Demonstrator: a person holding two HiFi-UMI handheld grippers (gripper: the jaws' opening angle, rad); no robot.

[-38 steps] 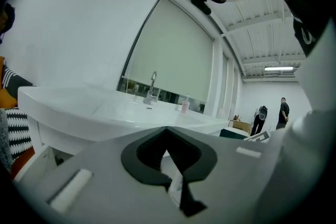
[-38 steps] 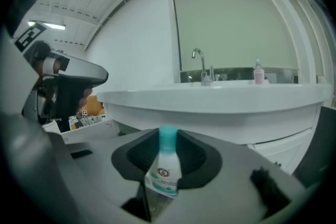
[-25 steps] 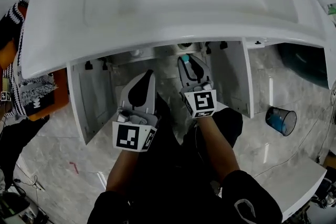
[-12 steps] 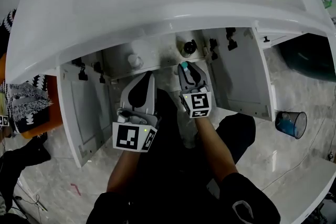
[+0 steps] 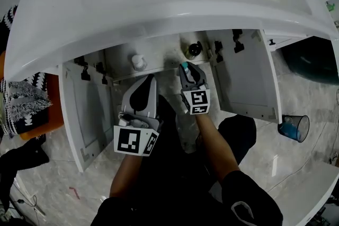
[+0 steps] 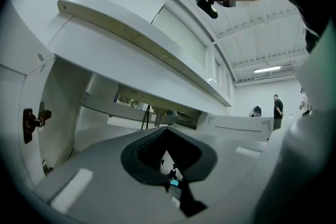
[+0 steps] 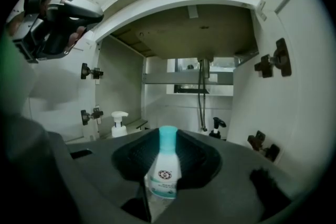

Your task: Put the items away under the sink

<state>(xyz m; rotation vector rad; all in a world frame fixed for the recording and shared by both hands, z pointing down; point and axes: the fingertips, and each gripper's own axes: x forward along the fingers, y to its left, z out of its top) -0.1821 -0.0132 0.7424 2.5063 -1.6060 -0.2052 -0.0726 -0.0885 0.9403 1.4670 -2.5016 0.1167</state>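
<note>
A white bottle with a teal cap stands upright between the jaws of my right gripper, which is shut on it. In the head view that right gripper holds the bottle at the mouth of the open cabinet under the white sink. My left gripper hangs beside it to the left, a little nearer me, jaws together and empty. In its own view the left gripper shows only a thin slit between the pads.
A white pump bottle and a black pump bottle stand inside the cabinet beside the drain pipe. Both doors hang open. On the floor at the right stands a small bin.
Both grippers have sunk in front of the cabinet, the right one further, still holding the bottle. More of the cabinet's inside and its two pump bottles now shows.
</note>
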